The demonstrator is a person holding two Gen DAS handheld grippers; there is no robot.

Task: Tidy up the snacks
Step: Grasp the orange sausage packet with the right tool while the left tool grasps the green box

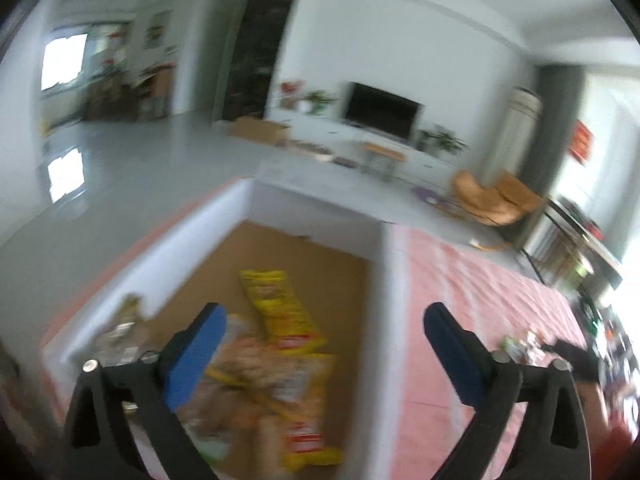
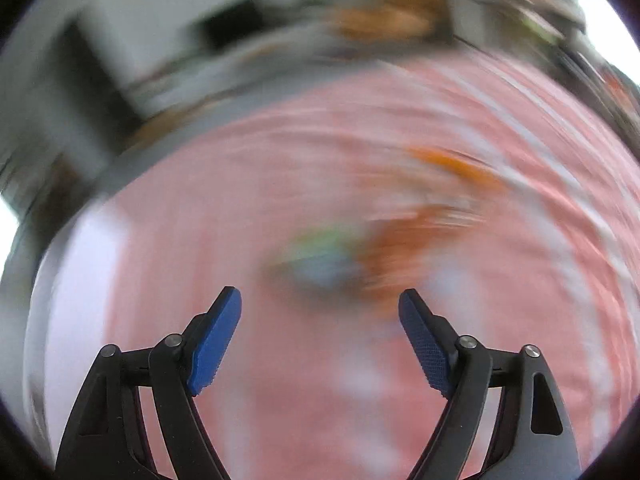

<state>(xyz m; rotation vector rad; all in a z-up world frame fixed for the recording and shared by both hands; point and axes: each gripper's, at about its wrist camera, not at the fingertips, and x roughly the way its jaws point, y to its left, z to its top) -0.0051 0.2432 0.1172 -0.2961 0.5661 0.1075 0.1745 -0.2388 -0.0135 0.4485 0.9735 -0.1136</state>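
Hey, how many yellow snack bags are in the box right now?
2 that I can make out. One yellow bag lies mid-box, pointing toward the far wall; another lies nearer the camera. The picture is blurred, and more may hide under the pale packets.

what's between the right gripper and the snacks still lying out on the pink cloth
Nothing visible. The right gripper is open and empty, and only bare pink cloth lies between it and the blurred green and orange snacks just ahead. The picture is too smeared to rule out something small.
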